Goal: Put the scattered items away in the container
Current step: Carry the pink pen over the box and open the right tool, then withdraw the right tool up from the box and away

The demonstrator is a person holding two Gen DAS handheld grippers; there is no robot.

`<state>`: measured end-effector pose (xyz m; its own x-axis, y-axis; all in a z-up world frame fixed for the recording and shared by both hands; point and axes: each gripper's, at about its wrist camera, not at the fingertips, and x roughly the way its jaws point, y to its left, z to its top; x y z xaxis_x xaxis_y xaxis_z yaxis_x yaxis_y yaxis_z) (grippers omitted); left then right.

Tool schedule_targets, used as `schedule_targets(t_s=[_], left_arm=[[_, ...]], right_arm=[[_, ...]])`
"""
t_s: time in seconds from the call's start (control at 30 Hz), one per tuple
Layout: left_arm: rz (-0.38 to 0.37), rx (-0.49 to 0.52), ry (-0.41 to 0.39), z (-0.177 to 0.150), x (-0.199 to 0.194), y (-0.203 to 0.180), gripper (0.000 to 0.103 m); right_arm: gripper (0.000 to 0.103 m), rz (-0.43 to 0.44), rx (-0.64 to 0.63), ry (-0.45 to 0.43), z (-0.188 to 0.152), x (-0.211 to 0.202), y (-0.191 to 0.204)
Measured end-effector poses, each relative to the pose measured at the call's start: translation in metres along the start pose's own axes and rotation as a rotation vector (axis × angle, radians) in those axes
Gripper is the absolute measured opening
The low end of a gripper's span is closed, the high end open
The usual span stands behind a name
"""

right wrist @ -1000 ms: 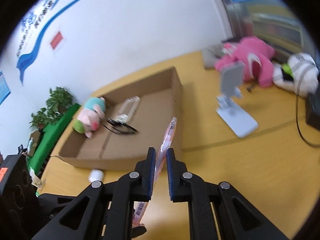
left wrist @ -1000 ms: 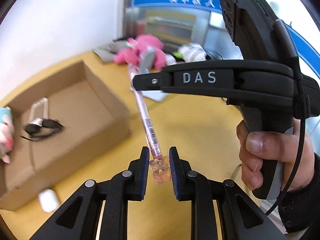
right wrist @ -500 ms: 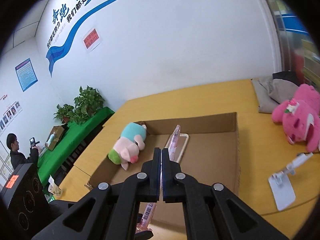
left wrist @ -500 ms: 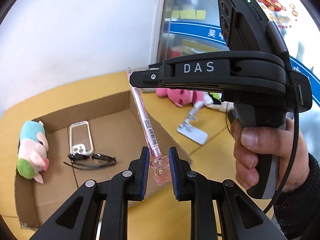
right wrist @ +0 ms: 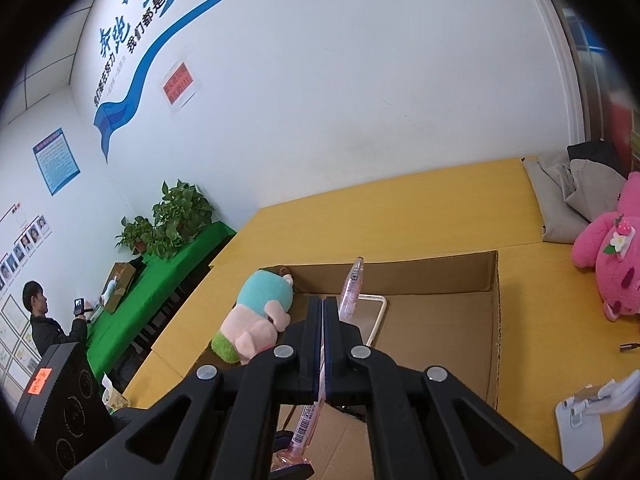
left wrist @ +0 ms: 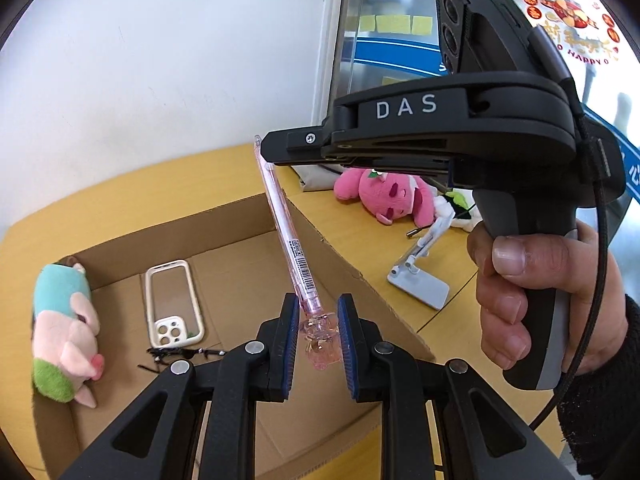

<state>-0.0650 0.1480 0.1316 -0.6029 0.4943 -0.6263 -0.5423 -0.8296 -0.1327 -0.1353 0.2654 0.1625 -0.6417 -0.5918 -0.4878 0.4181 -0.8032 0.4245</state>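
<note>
Pink translucent pen [left wrist: 295, 256] is clamped at both ends by left gripper [left wrist: 318, 334] and right gripper [right wrist: 322, 322]; above brown cardboard box [left wrist: 316, 236], at twelve o'clock; uneven release risks flicking it outside.

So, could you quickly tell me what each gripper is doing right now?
Left gripper: shut on the pink pen's ornament end.
Right gripper: shut on the same pen's shaft.

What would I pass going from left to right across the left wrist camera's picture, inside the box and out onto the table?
Pig plush toy → phone case → pink pen → white phone stand → the person's hand.
</note>
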Motion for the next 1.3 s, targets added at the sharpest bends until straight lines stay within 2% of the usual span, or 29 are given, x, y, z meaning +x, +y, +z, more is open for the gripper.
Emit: schedule_targets(t_s=[0.17, 0.23, 0.27, 0.3, 0.33, 0.37, 0.57, 0.73, 0.83, 0.87, 0.93, 0.97, 1.0, 1.03, 1.07, 1.17, 1.23, 1.3], left_arm=[[0.008, 0.005, 0.010, 0.003, 0.016, 0.003, 0.020], [0.015, 0.010, 0.021, 0.000, 0.021, 0.002, 0.020], [0.020, 0.018, 0.027, -0.002, 0.023, 0.001, 0.019], [0.026, 0.024, 0.034, -0.005, 0.026, 0.000, 0.018], [0.028, 0.025, 0.037, -0.006, 0.028, 0.000, 0.011], [0.022, 0.024, 0.048, -0.007, 0.030, 0.000, 0.000], [0.027, 0.003, 0.094, -0.013, 0.042, 0.007, 0.000], [0.001, -0.093, 0.169, -0.021, 0.044, 0.025, 0.000], [-0.059, -0.201, 0.242, -0.028, 0.049, 0.043, 0.000], [-0.066, -0.219, 0.259, -0.030, 0.051, 0.047, 0.003], [-0.056, -0.235, 0.282, -0.035, 0.052, 0.049, 0.008], [-0.059, -0.243, 0.284, -0.038, 0.052, 0.048, 0.018], [-0.067, -0.257, 0.282, -0.040, 0.050, 0.048, 0.034], [-0.072, -0.272, 0.275, -0.042, 0.047, 0.047, 0.042], [-0.078, -0.293, 0.261, -0.044, 0.042, 0.048, 0.054], [-0.092, -0.303, 0.296, -0.053, 0.040, 0.046, 0.058], [-0.070, -0.286, 0.305, -0.059, 0.038, 0.041, 0.058], [-0.075, -0.282, 0.306, -0.061, 0.034, 0.040, 0.058]], right_arm=[[0.003, 0.019, 0.037, 0.062, 0.002, 0.019, -0.019], [0.007, 0.020, 0.075, 0.108, -0.004, 0.028, -0.030], [0.022, 0.028, 0.098, 0.135, -0.008, 0.033, -0.035], [0.045, 0.024, 0.114, 0.154, -0.013, 0.038, -0.040], [0.056, 0.012, 0.121, 0.171, -0.018, 0.043, -0.044], [0.063, 0.009, 0.127, 0.183, -0.022, 0.046, -0.047], [0.063, 0.089, 0.220, 0.283, -0.033, 0.078, -0.061], [0.063, 0.034, 0.229, 0.315, -0.045, 0.077, -0.066], [0.068, -0.041, 0.162, 0.360, -0.049, 0.069, -0.062], [0.072, -0.066, 0.138, 0.384, -0.051, 0.068, -0.061], [0.073, -0.104, 0.097, 0.441, -0.056, 0.070, -0.059], [0.073, -0.119, 0.083, 0.474, -0.060, 0.074, -0.059], [0.073, -0.135, 0.071, 0.508, -0.063, 0.078, -0.058], [0.073, -0.151, 0.057, 0.539, -0.067, 0.085, -0.057], [0.073, -0.171, 0.030, 0.581, -0.073, 0.093, -0.055], [0.073, -0.222, -0.045, 0.688, -0.092, 0.115, -0.049], [0.074, -0.295, -0.141, 0.737, -0.103, 0.126, -0.039], [0.074, -0.302, -0.180, 0.774, -0.111, 0.134, -0.034]])
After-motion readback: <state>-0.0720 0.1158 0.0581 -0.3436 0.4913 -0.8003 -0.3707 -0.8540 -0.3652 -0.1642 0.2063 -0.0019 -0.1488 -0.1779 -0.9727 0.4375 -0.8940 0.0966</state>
